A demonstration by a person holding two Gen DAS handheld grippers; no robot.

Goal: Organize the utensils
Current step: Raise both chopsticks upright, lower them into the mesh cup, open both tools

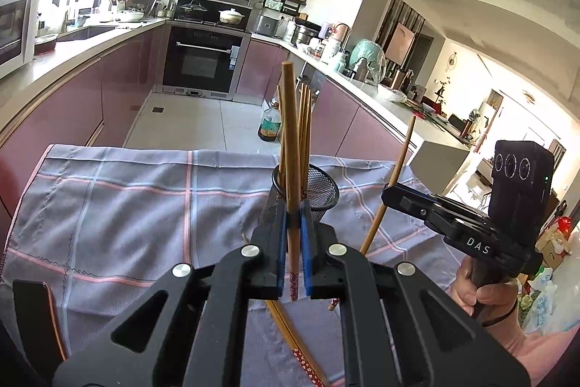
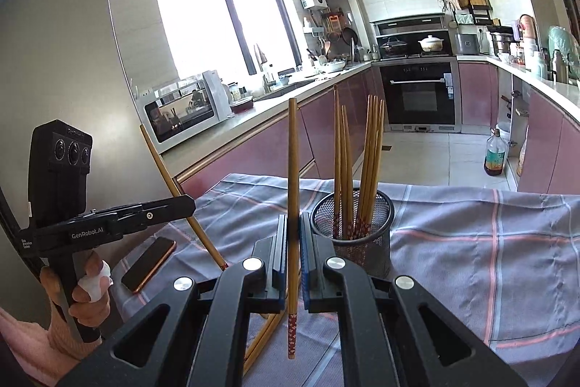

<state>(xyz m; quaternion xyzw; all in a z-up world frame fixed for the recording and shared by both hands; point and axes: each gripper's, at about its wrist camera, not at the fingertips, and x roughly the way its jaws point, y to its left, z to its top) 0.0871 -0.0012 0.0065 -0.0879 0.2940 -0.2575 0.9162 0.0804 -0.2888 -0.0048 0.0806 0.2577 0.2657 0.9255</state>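
My left gripper (image 1: 293,209) is shut on one wooden chopstick (image 1: 291,140), held nearly upright with its red patterned end down. Just behind it a black mesh cup (image 1: 326,193) holds several chopsticks. My right gripper (image 2: 293,218) is shut on another upright chopstick (image 2: 293,169), to the left of the mesh cup (image 2: 357,234) and close in front of it. Each view shows the other gripper: the right one (image 1: 387,194) and the left one (image 2: 191,202), both clamping slanted chopsticks. A few loose chopsticks (image 2: 266,332) lie on the cloth below the jaws.
A checked grey cloth (image 2: 471,242) covers the table. A phone (image 2: 148,263) lies on it at the left, near the hand that holds the left gripper. Beyond the table edge are pink kitchen cabinets, an oven and an oil bottle (image 2: 494,155) on the floor.
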